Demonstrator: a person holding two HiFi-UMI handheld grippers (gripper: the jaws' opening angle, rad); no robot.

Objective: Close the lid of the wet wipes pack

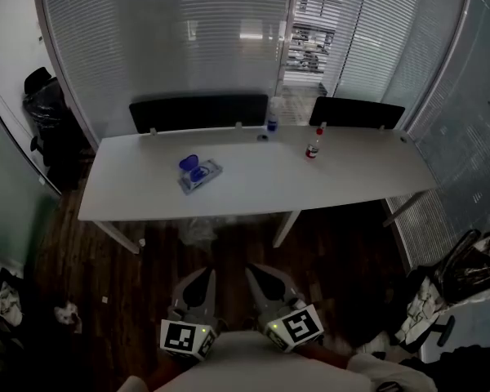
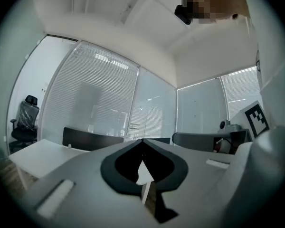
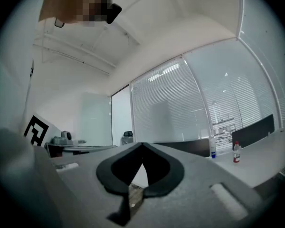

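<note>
The wet wipes pack [image 1: 199, 175] lies flat on the white table [image 1: 351, 178], left of its middle, with its blue lid [image 1: 189, 164] standing open. Both grippers are far from it, held low near the person's body over the dark floor. The left gripper [image 1: 209, 273] and the right gripper [image 1: 251, 269] sit side by side, each with its jaws meeting at the tips and nothing between them. In the left gripper view the left gripper [image 2: 142, 140] points across the room at the blinds. The right gripper [image 3: 142, 144] does the same in the right gripper view. Neither gripper view shows the pack.
A small red-capped bottle [image 1: 312, 149] and a blue-capped bottle [image 1: 271, 125] stand on the table's far right part, also visible as bottles [image 3: 236, 152] in the right gripper view. Two black chair backs [image 1: 198, 111] line the far edge. An office chair [image 1: 45, 113] stands left, a bag [image 1: 465, 269] right.
</note>
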